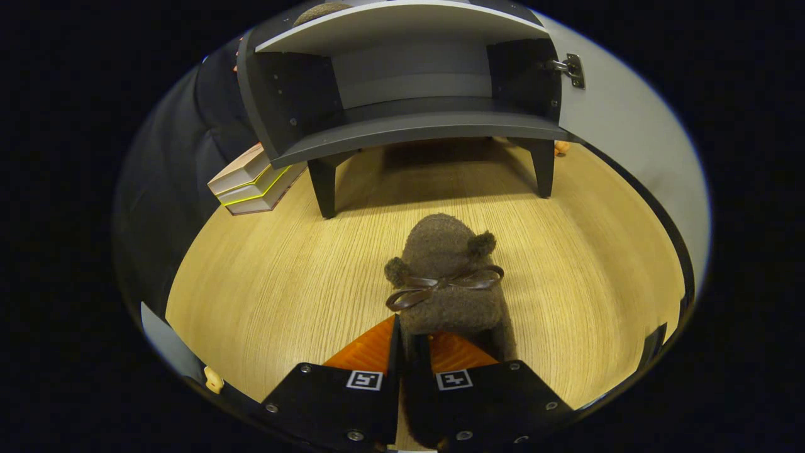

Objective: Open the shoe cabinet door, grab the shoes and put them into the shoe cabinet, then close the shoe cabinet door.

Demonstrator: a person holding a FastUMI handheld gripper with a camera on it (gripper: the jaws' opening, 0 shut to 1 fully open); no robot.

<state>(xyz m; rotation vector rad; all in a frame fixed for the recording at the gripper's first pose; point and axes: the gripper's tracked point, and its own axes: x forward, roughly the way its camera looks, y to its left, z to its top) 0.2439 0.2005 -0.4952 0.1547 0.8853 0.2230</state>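
A fuzzy brown shoe (445, 277) with small pom-poms and a dark ribbon bow points away from me, toe toward the cabinet. My gripper (412, 343) is shut on the shoe's heel edge, which is pinched between the two fingers. Beyond the shoe stands the dark shoe cabinet (409, 129) on short legs, above the wooden tabletop (270, 277). Its door (629, 132) is swung open to the right, a metal hinge showing at its top. The inner shelf looks bare. Another fuzzy brown thing (322, 9) sits on the cabinet's top.
A stack of books (251, 181) lies left of the cabinet's front left leg. A small orange object (561, 148) sits by the right leg. The open door lines the table's right side. Dark cloth hangs to the left.
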